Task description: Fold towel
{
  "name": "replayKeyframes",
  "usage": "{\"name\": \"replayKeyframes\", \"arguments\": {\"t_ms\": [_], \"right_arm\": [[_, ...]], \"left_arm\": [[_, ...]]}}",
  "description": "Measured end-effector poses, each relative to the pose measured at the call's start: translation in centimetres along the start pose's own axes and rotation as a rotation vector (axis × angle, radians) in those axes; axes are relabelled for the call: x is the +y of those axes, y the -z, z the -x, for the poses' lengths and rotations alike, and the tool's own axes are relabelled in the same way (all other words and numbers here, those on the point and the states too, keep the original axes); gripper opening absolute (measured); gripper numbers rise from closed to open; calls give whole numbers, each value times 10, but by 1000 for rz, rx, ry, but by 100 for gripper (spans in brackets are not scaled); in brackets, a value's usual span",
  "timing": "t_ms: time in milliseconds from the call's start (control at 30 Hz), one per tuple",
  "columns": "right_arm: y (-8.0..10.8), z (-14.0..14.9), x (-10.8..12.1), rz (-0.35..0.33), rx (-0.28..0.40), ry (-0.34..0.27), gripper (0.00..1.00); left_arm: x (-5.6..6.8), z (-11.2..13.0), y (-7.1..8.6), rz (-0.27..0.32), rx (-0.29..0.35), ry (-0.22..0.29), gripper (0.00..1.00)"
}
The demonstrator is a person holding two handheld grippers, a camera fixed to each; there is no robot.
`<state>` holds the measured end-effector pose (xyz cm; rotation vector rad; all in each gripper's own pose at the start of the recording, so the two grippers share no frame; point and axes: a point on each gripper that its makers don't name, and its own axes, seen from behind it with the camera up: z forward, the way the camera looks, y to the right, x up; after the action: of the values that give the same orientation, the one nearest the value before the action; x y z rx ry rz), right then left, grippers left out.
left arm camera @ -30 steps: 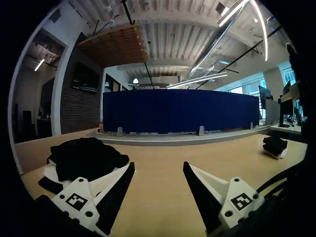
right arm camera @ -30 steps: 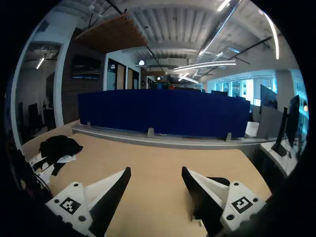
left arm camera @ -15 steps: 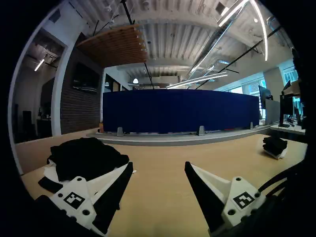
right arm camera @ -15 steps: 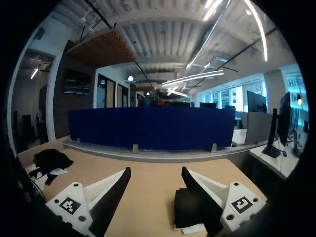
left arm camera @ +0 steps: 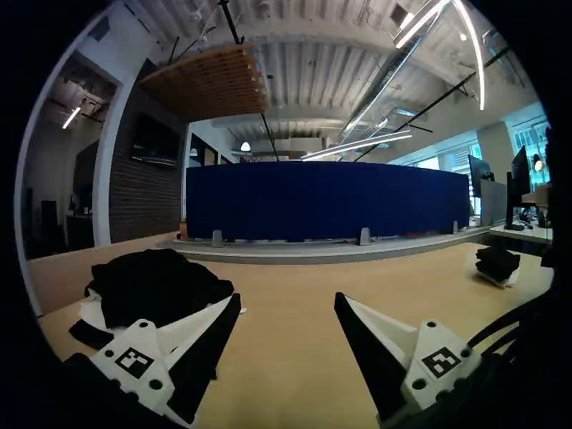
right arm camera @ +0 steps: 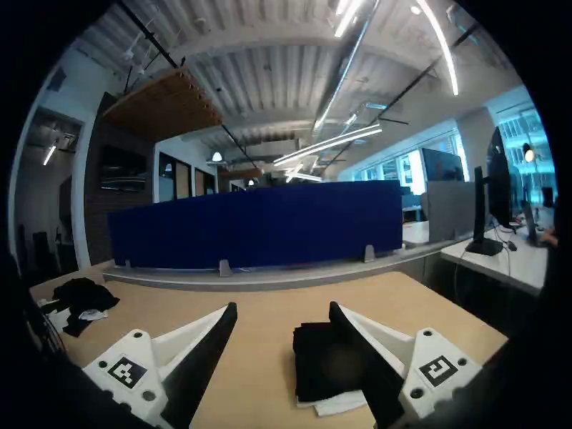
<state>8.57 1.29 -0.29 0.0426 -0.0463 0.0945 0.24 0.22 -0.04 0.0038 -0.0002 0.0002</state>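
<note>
Since a second before, the right gripper [right arm camera: 282,307] had swung round, so that the folded black stack [right arm camera: 322,357], earlier mostly hidden behind its right-hand finger, lay in plain sight low in the right gripper view; the left gripper view had barely changed.

The right gripper's two fingers stood spread wide apart with nothing between them, released. The folded stack sat on the pale wooden worktop [right arm camera: 179,304], resting on a white cloth [right arm camera: 339,404] whose edge peeked out at its near side. The gripper's right-hand finger overlapped the stack's right part in the picture; whether it touched the fabric could not be told. Far off to the left on the same worktop lay the loose black towel heap [right arm camera: 82,294], well apart from the stack. A long blue partition [right arm camera: 250,222] ran along the far edge, and a dark monitor [right arm camera: 493,193] stood on a neighbouring desk to the right.

The left gripper [left arm camera: 286,297] was likewise released, fingers parted and gripping nothing, above bare wood. In the left gripper view the loose heap lay crumpled just beyond the left-hand finger, with white fabric showing beneath it, and the folded stack appeared small at the far right end of the worktop. Between the two piles the wood showed bare.
</note>
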Motion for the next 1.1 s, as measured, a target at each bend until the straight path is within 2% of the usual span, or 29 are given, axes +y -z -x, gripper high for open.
{"name": "replayKeyframes", "arguments": {"t_ms": [300, 800, 1100], "right_arm": [[-5, 52, 4, 23, -23, -19, 100], [-20, 71, -3, 10, 6, 9, 100], [-17, 81, -5, 16, 14, 18, 100]], "left_arm": [[0, 0, 0, 0, 0, 0, 97], [0, 0, -1, 0, 0, 0, 97], [0, 0, 0, 0, 0, 0, 97]]}}
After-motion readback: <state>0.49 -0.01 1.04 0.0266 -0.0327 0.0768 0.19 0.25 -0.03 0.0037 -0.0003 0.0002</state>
